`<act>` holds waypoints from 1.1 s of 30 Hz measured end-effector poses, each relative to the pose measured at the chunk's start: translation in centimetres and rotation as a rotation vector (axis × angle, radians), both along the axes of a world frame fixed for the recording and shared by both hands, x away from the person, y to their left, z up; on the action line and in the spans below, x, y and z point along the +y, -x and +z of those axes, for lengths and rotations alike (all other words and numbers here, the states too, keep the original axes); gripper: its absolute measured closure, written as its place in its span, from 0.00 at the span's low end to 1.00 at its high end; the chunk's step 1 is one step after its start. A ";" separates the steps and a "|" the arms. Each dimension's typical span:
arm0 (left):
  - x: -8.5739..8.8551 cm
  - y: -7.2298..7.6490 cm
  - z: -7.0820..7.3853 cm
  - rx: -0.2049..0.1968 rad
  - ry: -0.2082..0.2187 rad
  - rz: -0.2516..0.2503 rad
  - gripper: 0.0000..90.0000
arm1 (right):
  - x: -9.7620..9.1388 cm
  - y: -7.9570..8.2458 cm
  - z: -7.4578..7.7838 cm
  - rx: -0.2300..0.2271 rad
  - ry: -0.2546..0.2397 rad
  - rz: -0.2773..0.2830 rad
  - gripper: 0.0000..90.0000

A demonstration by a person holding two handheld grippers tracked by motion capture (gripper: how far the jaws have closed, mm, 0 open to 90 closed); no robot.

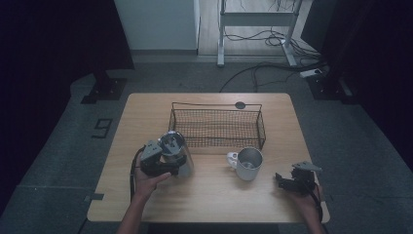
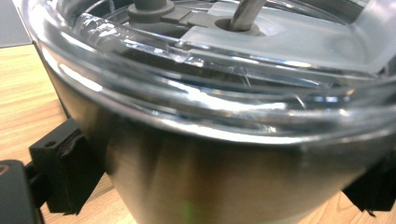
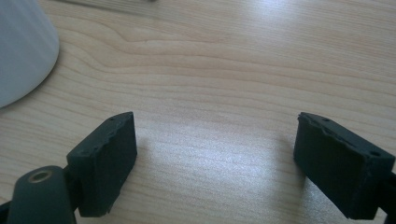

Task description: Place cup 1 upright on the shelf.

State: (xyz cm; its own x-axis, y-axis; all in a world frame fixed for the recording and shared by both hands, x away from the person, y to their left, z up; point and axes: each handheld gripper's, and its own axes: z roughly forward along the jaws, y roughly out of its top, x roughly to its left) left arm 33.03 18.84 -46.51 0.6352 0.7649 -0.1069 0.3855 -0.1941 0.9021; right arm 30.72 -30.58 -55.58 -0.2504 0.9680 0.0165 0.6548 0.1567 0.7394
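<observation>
clamping the steel tumbler (image 2: pixel 196 177) from both sides, the jaws of the left gripper (image 1: pixel 158 163) stand wide, one black pad (image 2: pixel 65 175) pressed to its left wall and the other cut off at the right edge of the left gripper view. the tumbler's foot runs out of the bottom of that view, and its clear lid (image 2: pixel 210 70) is blurred by glare, so the grey parts under it are hard to make out. in the high view the tumbler stands upright at the near left of the bench (image 1: pixel 146 112), just in front of the near-left corner of the wire basket (image 1: pixel 216 127), and the person's left hand (image 1: pixel 146 181) covers much of its lower body.

the jaws of the right gripper (image 3: pixel 215 161) are apart with nothing but bare wood between them; it rests in the right hand (image 1: pixel 304 197) at the near right corner of the bench. a pale curved side of the metal mug (image 1: pixel 249 163) is cut off at the upper left of the right gripper view; the mug sits well apart from those jaws, near the middle of the bench, its white handle to the left.

the bench is light wood grain. beyond it lie a grey floor (image 1: pixel 63 146), dark curtains at both sides, a white desk frame (image 1: pixel 255 24) and loose cables (image 1: pixel 272 63) at the far end.
</observation>
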 end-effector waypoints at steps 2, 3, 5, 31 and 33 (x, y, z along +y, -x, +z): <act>0.0 -0.2 0.2 -0.001 -0.006 0.006 0.04 | 0.0 0.0 0.0 0.001 -0.001 -0.003 0.15; 0.1 -0.3 0.3 0.002 -0.004 0.009 0.04 | 0.0 0.0 0.0 0.001 -0.001 -0.004 0.15; 0.2 -0.6 0.5 0.010 0.004 0.013 0.04 | 0.1 -0.1 0.0 0.001 -0.001 -0.006 0.15; 0.5 -2.4 3.6 -0.006 0.004 0.073 0.05 | 0.1 0.0 0.0 0.000 0.004 -0.015 0.15; 0.4 -2.4 3.8 -0.012 -0.001 0.070 0.05 | 0.1 0.0 0.0 0.000 0.003 -0.014 0.15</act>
State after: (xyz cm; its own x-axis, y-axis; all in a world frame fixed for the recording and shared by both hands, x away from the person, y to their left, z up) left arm 35.42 19.20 -42.69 0.5813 0.8077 -0.0988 0.3876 -0.1680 0.9064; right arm 30.76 -30.44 -55.56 -0.2364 0.9716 0.0141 0.6573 0.1492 0.7387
